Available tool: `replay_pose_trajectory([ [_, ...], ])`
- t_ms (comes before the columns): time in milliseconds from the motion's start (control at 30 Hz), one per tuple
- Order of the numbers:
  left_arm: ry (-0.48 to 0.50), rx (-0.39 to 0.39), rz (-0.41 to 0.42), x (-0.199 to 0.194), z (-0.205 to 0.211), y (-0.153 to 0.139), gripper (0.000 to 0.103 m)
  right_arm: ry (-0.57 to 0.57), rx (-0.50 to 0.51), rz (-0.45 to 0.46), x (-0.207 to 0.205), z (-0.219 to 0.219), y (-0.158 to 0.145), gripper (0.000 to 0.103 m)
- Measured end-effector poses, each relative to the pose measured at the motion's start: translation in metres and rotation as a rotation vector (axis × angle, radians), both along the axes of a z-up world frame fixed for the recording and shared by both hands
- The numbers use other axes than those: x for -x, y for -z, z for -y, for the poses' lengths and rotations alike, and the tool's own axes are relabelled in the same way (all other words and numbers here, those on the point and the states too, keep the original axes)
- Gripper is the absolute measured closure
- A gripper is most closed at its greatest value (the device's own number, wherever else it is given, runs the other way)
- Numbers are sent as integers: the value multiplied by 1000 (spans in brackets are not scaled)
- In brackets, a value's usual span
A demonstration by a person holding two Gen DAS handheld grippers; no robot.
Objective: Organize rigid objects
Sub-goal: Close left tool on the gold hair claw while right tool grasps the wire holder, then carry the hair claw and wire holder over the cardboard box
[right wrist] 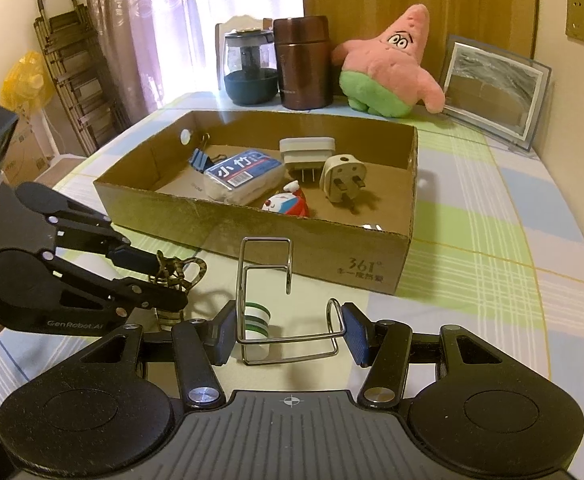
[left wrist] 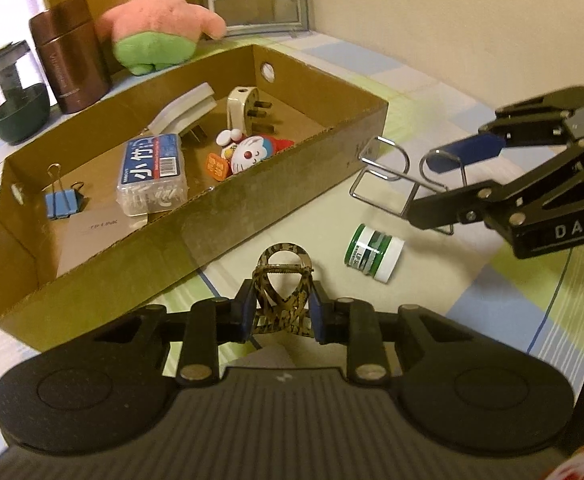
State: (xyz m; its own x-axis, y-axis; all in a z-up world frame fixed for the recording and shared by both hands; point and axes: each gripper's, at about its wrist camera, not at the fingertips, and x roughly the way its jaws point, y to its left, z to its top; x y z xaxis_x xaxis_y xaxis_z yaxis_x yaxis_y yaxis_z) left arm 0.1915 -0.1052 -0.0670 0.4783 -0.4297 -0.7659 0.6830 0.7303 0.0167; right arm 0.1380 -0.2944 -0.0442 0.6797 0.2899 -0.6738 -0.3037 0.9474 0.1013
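Note:
My left gripper [left wrist: 281, 314] is shut on a brown patterned hair claw clip [left wrist: 283, 280], held in front of the cardboard box [left wrist: 292, 188]; it also shows in the right wrist view [right wrist: 163, 280] with the clip [right wrist: 179, 270]. My right gripper [right wrist: 287, 332] is shut on a bent wire hook rack [right wrist: 265, 280], lifted above the table beside the box [right wrist: 332, 248]. In the left wrist view the right gripper [left wrist: 448, 184] holds the rack [left wrist: 388, 180]. A small green-and-white jar [left wrist: 374, 253] lies on the tablecloth; it shows behind the rack in the right wrist view [right wrist: 256, 320].
The box holds a blue binder clip [left wrist: 63, 202], a plastic case of clips [left wrist: 153, 176], two white plug adapters [left wrist: 247, 110], a Doraemon toy [left wrist: 247, 152]. Behind stand a glass jar [right wrist: 249, 68], brown canister [right wrist: 304, 62], pink plush star [right wrist: 388, 64], picture frame [right wrist: 496, 92].

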Motion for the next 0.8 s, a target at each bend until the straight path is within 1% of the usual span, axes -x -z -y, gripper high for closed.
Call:
replay_pose_trajectory([
  [200,-59,35,-1,9,-6,-4,80,9,-13,-2,3,0,-1,52],
  [467,-122,57,7,25,-14,-14,80,30,-29,-5,11,-1,-6,52],
  [800,-189,76,17,48,-26,-29,80,61,-57,-9,32,-6,-14,52],
])
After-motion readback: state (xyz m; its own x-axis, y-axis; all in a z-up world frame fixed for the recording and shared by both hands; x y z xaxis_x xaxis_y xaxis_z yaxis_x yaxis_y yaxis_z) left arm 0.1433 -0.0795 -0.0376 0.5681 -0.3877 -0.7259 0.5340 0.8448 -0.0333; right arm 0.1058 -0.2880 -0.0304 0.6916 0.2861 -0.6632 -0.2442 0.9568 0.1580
